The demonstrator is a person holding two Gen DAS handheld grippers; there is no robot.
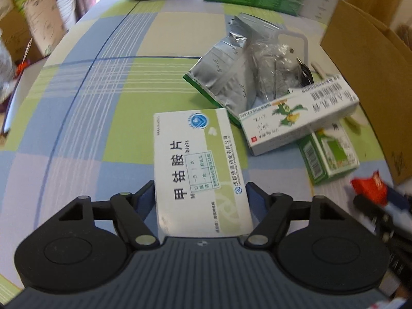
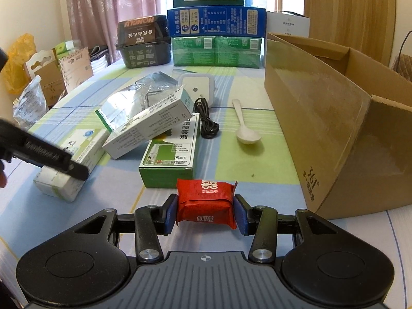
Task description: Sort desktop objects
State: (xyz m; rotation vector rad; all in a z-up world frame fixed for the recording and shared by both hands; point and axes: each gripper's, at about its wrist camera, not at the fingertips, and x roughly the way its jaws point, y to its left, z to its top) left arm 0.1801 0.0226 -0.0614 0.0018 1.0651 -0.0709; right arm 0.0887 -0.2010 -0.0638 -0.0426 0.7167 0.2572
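Gripping two items at once for sorting on the checked-cloth counter (image 2: 231, 92).
Left claw (image 1: 200, 195) clamps the flat white-and-green medicine box (image 1: 198, 164) near the pile; right claw (image 2: 206, 211) clenches the red foil packet (image 2: 206, 200) beside the open brown cardboard carton (image 2: 334, 128), its likely destination.

The near end of the white medicine box (image 1: 203, 167) disappears behind the left gripper's (image 1: 200, 193) body. At the right edge of the left wrist view, the red packet (image 1: 370, 188) is smeared by blur and partly cut off. The green spray box (image 2: 171, 152) is half covered by the tilted white carton (image 2: 152, 126). The cardboard box (image 2: 334, 118) runs past the right edge.
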